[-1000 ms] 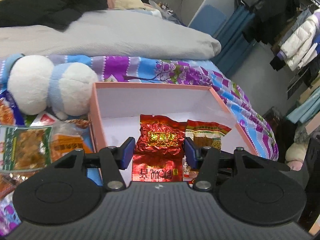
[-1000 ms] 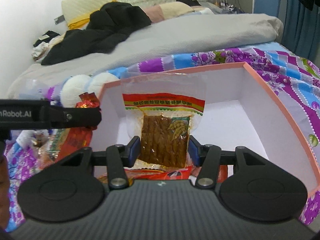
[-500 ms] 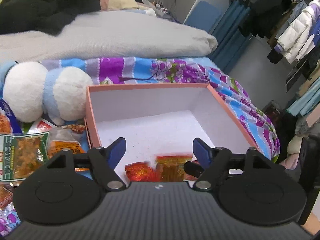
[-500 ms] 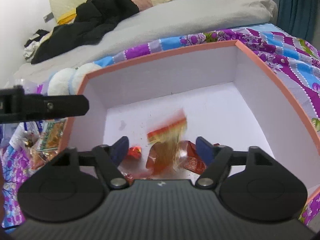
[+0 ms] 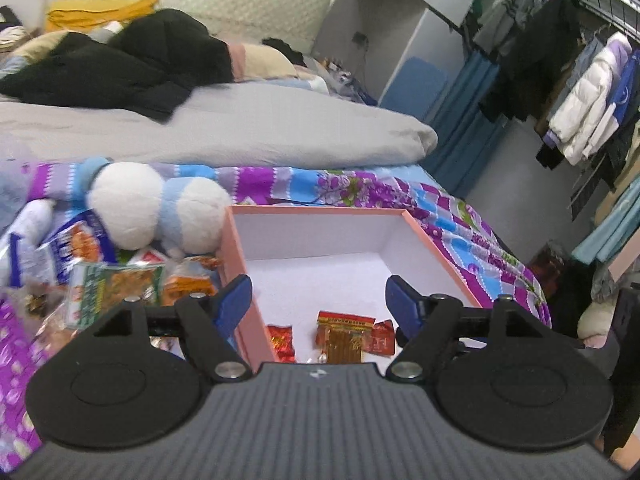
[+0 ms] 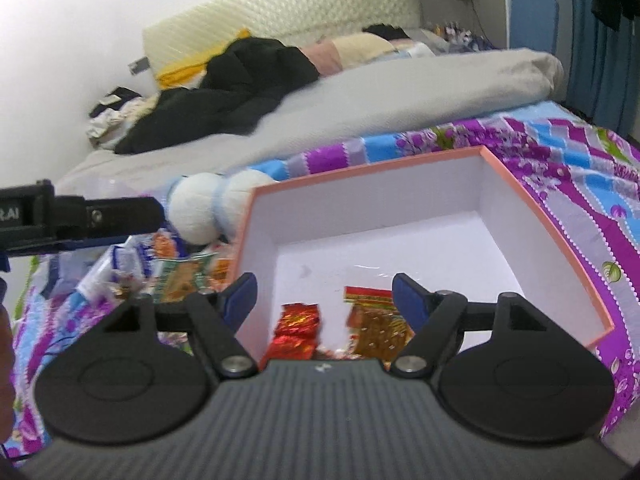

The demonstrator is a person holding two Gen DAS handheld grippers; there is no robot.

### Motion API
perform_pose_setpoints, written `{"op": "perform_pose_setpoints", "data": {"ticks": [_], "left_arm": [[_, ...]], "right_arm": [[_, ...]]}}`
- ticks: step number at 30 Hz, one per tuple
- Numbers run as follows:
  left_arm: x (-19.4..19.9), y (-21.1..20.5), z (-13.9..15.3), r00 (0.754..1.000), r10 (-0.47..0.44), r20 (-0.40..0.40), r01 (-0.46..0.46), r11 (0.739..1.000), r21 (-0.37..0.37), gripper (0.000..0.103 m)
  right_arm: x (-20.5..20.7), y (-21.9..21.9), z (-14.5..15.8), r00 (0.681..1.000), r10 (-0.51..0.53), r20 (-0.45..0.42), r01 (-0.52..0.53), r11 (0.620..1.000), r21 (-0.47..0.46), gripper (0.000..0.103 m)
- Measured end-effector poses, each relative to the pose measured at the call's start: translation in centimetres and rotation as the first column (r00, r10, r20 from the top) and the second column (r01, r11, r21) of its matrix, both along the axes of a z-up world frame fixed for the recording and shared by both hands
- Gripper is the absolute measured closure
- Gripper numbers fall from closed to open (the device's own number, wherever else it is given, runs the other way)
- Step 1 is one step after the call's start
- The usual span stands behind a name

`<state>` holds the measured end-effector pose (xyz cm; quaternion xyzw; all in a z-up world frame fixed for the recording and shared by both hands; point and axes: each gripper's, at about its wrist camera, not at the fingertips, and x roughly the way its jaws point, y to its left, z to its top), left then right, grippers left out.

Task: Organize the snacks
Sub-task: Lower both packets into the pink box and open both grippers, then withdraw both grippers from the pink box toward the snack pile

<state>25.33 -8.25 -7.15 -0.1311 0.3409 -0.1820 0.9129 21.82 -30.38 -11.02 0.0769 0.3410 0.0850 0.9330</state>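
Note:
A pink box (image 5: 236, 248) with a white inside lies on the bed. In it lie a red foil packet (image 5: 281, 338) and a clear packet of brown snack sticks (image 5: 343, 336). My left gripper (image 5: 320, 300) is open and empty above the box's near left corner. My right gripper (image 6: 324, 298) is open and empty above the box (image 6: 532, 204), over the red foil packet (image 6: 298, 326) and the brown snack packet (image 6: 378, 322). Several loose snack packets (image 5: 116, 284) lie left of the box, also in the right wrist view (image 6: 176, 276).
A white and blue plush toy (image 5: 156, 208) lies behind the loose snacks, touching the box's far left corner. A grey duvet (image 5: 240, 128) and black clothes (image 5: 120, 64) cover the bed behind. Hanging clothes (image 5: 580, 92) are at the right. The left tool (image 6: 72, 218) shows at the right view's left.
Both grippers opened and let go of their packets, which dropped into the box. Both grippers then rose and pulled back, the left one shifting left.

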Motion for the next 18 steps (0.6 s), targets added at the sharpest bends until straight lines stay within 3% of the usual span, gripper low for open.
{"op": "perform_pose_setpoints", "data": {"ticks": [10,18], "left_arm": [[-9.1,4.5,1.6,0.996,0.083,0.034,-0.083,0.997,-0.004,0.025],[-16.0,6.0,1.6,0.988,0.135,0.071,-0.137,0.99,0.031,0.025]], "right_arm": [[-6.5,2.9,3.0,0.995,0.052,0.083,-0.053,0.999,0.012,0.027],[-10.9,5.2,3.5,0.991,0.082,0.107,-0.082,0.997,0.003,0.027]]}}
